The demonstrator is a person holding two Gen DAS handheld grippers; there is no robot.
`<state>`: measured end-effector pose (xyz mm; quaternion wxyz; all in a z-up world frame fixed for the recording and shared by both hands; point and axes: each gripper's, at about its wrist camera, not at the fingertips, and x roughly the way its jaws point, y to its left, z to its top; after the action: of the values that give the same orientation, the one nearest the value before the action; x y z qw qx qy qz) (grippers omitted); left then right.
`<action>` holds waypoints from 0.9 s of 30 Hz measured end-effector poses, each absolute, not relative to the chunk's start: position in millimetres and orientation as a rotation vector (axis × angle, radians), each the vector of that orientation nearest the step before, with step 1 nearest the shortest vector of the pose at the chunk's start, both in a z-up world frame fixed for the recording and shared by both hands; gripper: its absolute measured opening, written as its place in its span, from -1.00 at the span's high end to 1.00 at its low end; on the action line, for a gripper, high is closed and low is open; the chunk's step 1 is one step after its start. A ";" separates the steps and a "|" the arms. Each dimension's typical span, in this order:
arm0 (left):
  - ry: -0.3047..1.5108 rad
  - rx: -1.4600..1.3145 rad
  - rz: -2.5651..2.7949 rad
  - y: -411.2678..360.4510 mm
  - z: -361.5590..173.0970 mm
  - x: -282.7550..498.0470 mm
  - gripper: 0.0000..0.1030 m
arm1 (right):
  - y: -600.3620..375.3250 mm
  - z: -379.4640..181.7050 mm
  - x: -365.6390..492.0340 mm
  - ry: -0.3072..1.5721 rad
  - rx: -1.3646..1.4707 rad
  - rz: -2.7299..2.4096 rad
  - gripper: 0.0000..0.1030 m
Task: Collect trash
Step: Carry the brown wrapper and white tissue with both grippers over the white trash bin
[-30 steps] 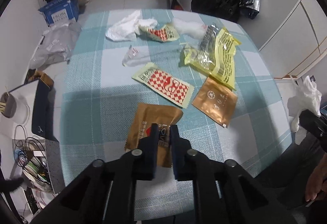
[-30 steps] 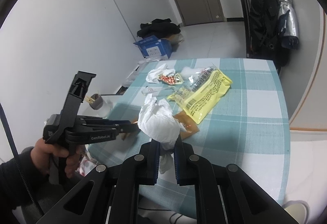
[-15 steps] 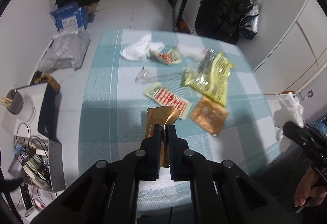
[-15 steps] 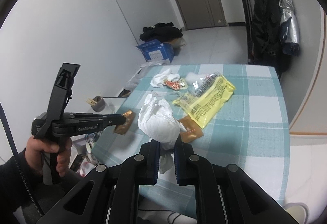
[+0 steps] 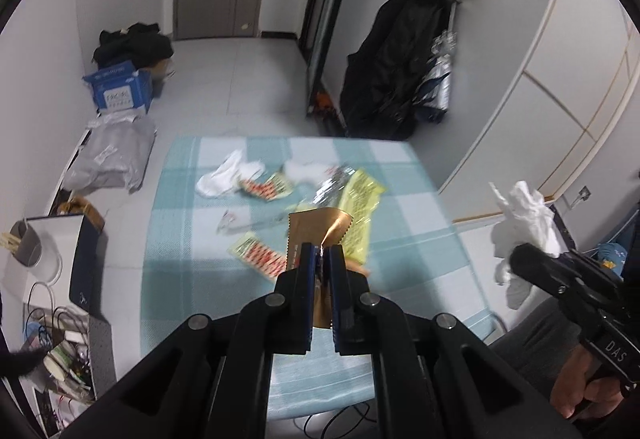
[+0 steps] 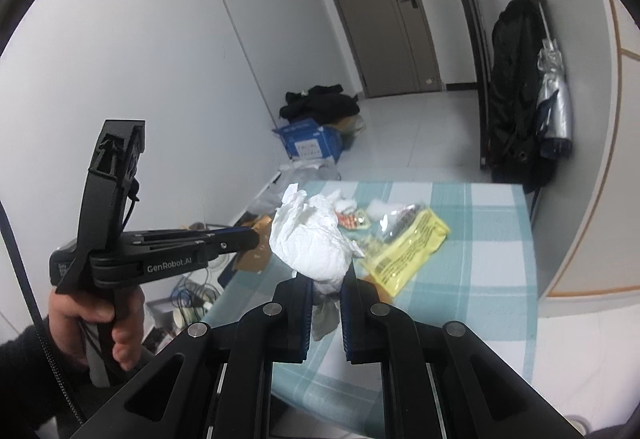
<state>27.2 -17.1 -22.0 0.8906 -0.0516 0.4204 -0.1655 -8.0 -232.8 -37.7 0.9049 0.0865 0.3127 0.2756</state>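
My left gripper (image 5: 322, 251) is shut on a brown foil wrapper (image 5: 316, 229), held up above the checked table (image 5: 192, 239). My right gripper (image 6: 325, 281) is shut on a crumpled white tissue (image 6: 312, 235), also in the air; the same tissue (image 5: 524, 215) shows at the right of the left wrist view. On the table lie a yellow packet (image 5: 360, 207), a red-checked sachet (image 5: 260, 253), a second red-checked sachet (image 5: 266, 189), a white tissue (image 5: 228, 179) and a clear plastic scrap (image 5: 230, 221). The left gripper (image 6: 244, 239) with the brown wrapper (image 6: 256, 245) shows in the right wrist view.
Left of the table are a grey bag (image 5: 112, 159), a blue box (image 5: 120, 91), dark clothes (image 5: 132, 43), a cup with sticks (image 5: 24, 247) and tangled cables (image 5: 52, 319). A black coat (image 5: 396, 63) hangs on a rack behind the table. A hand (image 6: 96, 319) grips the left tool.
The left gripper closed on the brown wrapper and lifted it off the table. Both grippers rose, so the table looks smaller and farther. The right gripper kept the white tissue.
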 end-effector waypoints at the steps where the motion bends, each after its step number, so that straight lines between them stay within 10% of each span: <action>1: 0.862 -0.111 -0.355 -20.8 -17.3 26.9 0.94 | -234.6 -34.3 -8.4 0.639 0.181 0.568 0.79; 27: 0.707 0.010 -0.762 -200.8 89.7 23.3 0.94 | -426.0 41.6 -45.6 0.450 0.336 0.292 0.79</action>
<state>23.3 -200.8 89.7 0.8679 0.0049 0.3376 -0.3643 -45.6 -426.0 41.6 0.9503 0.1652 0.2214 0.1435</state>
